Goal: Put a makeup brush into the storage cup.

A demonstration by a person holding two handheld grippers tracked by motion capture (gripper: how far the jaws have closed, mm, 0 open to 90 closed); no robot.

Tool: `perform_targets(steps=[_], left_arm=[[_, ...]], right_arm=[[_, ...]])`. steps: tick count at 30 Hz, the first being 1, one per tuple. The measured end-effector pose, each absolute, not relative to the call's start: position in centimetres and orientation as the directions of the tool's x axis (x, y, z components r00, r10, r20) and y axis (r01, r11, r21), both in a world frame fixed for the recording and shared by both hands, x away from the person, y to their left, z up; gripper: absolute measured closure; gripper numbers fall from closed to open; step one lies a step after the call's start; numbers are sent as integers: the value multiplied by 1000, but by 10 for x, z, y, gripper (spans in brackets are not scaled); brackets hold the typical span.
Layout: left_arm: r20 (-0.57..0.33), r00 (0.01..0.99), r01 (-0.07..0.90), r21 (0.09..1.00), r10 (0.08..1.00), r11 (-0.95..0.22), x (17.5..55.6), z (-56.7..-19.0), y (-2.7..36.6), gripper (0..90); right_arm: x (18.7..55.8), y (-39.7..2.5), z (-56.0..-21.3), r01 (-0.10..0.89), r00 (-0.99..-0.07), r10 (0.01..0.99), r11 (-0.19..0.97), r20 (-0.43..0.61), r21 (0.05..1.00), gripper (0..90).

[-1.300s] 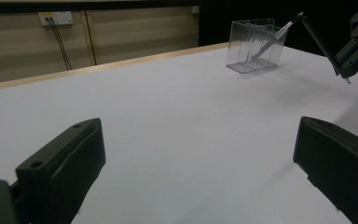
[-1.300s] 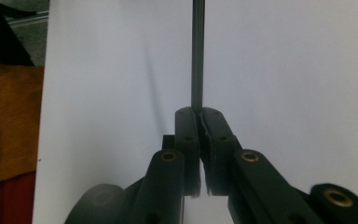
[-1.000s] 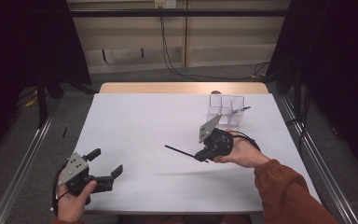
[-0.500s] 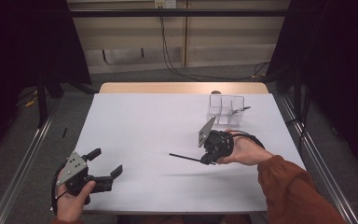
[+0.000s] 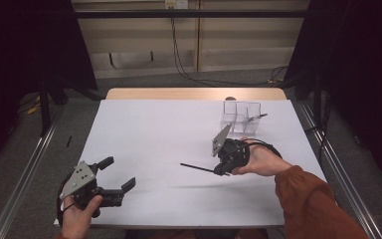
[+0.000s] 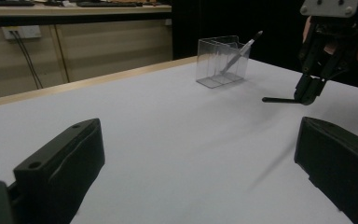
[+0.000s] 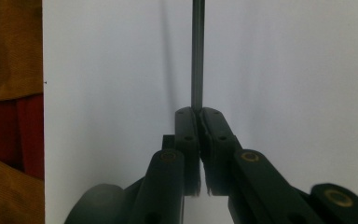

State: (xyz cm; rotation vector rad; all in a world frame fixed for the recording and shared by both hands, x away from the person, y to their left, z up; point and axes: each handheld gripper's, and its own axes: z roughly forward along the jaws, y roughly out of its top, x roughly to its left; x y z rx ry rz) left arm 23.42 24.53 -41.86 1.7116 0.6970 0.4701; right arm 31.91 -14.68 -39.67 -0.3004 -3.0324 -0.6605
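Note:
A thin black pen (image 5: 198, 168) juts out level to the left, just above the white table (image 5: 159, 129), and my right gripper (image 5: 223, 173) is shut on one end of it. From the right gripper view the pen (image 7: 197, 51) runs straight up from the closed jaw tips (image 7: 197, 112). In the left gripper view that gripper (image 6: 307, 95) hangs at the right with the pen (image 6: 279, 99). My left gripper (image 5: 118, 178) stands open at the table's front left corner, its jaws wide apart with nothing between them. A clear box (image 5: 241, 115) at the back right holds another pen (image 5: 254, 118).
The clear box (image 6: 221, 61) with its leaning pen (image 6: 242, 52) stands far across the table in the left gripper view. A wooden strip (image 5: 194, 93) edges the table's far side. Metal rails (image 5: 20, 179) run along both sides, with cables on the floor beyond.
My right gripper has moved slightly toward the front of the table, carrying the black pen with it. The left gripper has stayed put.

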Motion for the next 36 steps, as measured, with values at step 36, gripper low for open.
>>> perform_targets(steps=[36], left_arm=[[-38, 926, 196, 899, 376, -391, 264, -393, 165, 31]], right_arm=[[315, -138, -400, 149, -989, 129, 902, 75, 404, 867]])
